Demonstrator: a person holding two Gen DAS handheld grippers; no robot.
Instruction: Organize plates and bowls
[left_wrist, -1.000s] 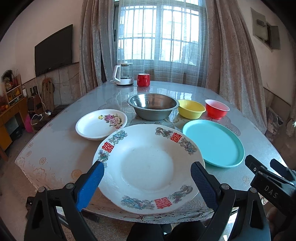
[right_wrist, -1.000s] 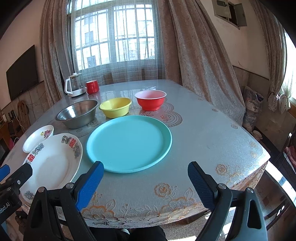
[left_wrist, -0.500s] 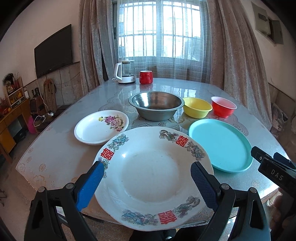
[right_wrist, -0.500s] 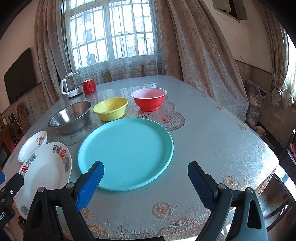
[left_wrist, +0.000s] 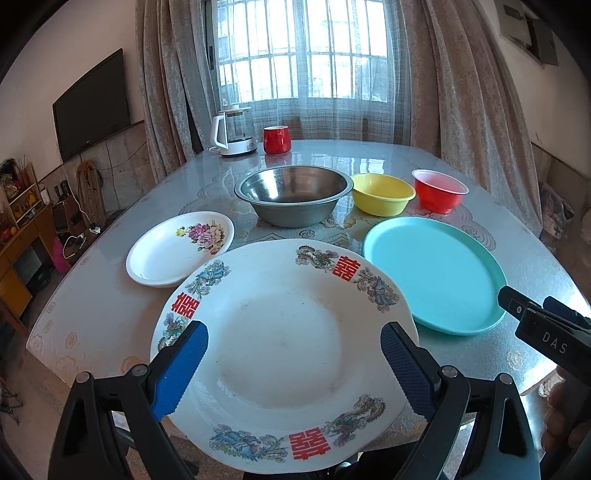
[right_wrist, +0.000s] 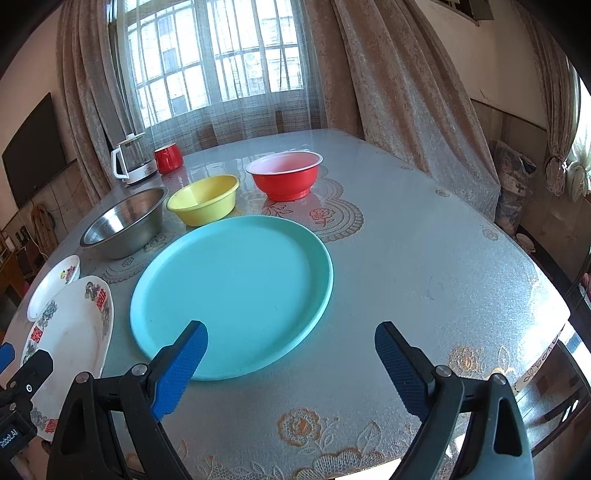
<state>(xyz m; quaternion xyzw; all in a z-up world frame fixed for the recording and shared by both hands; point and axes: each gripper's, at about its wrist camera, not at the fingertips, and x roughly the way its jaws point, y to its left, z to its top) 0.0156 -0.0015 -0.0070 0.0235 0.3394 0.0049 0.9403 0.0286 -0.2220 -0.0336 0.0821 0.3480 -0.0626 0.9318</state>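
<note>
Steel bowl (left_wrist: 291, 199), yellow bowl (left_wrist: 382, 194) and red bowl (left_wrist: 439, 190) sit apart in a row mid-table, so nothing's stacked yet. Near the front edge, the small flowered plate (left_wrist: 179, 247), big white plate (left_wrist: 284, 354) and teal plate (left_wrist: 434, 273) lie separately too. Left gripper (left_wrist: 293, 365) and right gripper (right_wrist: 291, 365) both have jaws spread, holding nothing. Looks like basically everything's left to do.

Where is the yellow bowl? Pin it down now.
In the right wrist view the yellow bowl sits in the far row, between the steel bowl on its left and the red bowl on its right, just behind the teal plate.
</note>
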